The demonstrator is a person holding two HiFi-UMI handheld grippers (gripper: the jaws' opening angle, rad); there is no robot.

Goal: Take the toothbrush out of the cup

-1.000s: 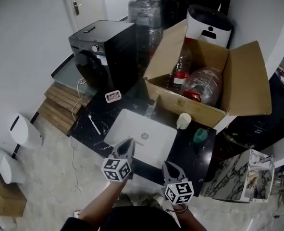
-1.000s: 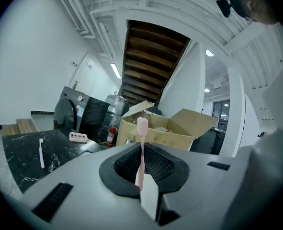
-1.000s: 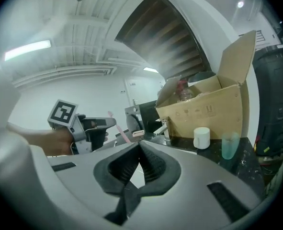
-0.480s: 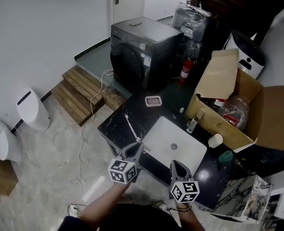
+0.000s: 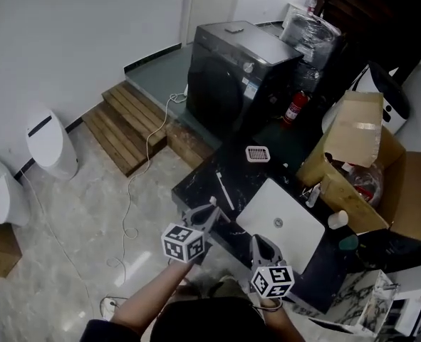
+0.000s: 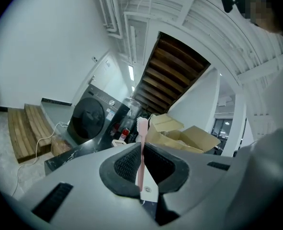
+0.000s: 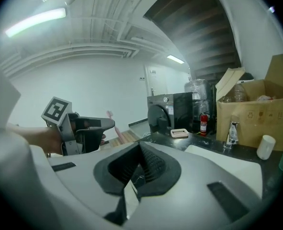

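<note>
Both grippers reach forward side by side: the left gripper (image 5: 209, 211) pinches one pink toothbrush (image 6: 142, 128) upright, and the right gripper (image 7: 140, 148) is pressed together, empty.

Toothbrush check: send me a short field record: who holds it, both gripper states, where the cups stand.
toothbrush: pink plastic toothbrush, upright, head up
left gripper: shut on the toothbrush
right gripper: shut, empty
cups: white cup and green cup on the black counter, beside the brown cardboard box
toothbrush in cup: no
</note>
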